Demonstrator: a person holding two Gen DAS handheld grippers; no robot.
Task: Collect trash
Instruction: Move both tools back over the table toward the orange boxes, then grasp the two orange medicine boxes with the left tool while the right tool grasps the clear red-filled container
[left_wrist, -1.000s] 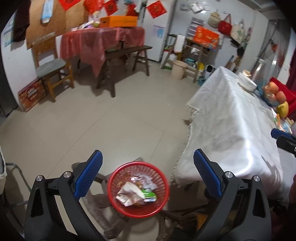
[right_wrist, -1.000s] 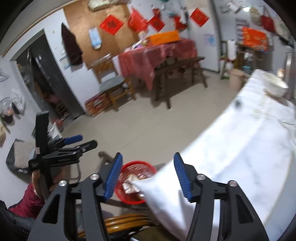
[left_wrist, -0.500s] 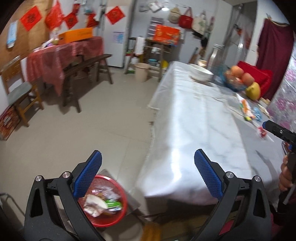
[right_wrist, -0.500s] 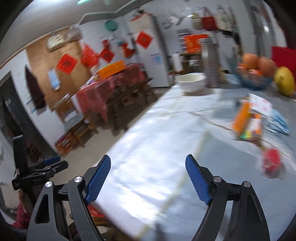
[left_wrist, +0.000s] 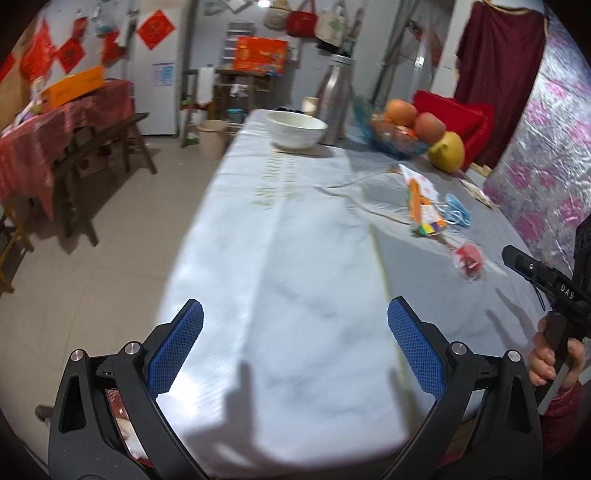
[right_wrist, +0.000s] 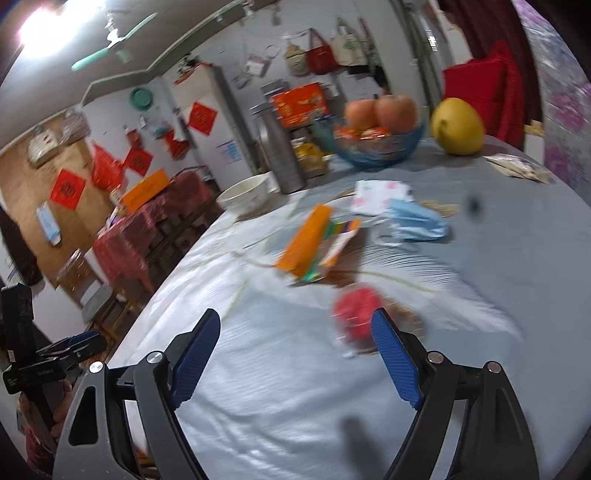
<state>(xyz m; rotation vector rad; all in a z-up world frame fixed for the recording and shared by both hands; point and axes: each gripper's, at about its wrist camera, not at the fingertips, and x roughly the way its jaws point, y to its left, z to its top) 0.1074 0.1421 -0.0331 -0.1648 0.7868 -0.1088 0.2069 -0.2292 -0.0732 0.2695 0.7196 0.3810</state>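
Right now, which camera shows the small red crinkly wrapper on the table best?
Left wrist: the small red crinkly wrapper is small but fairly sharp and unobstructed. Right wrist shows it nearer but motion-blurred, beside the right jaw.

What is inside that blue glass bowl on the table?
The blue glass bowl holds two reddish-orange fruits on top and orange-red packets below them; the blurred view hides anything deeper.

Black plastic grippers (left_wrist: 295, 345) with blue cross-hatched pads (left_wrist: 176, 346), silver screws at pivots; white "DAS" lettering; bare-skinned hand (left_wrist: 554, 354), dark red sleeve (left_wrist: 561, 421) below it.
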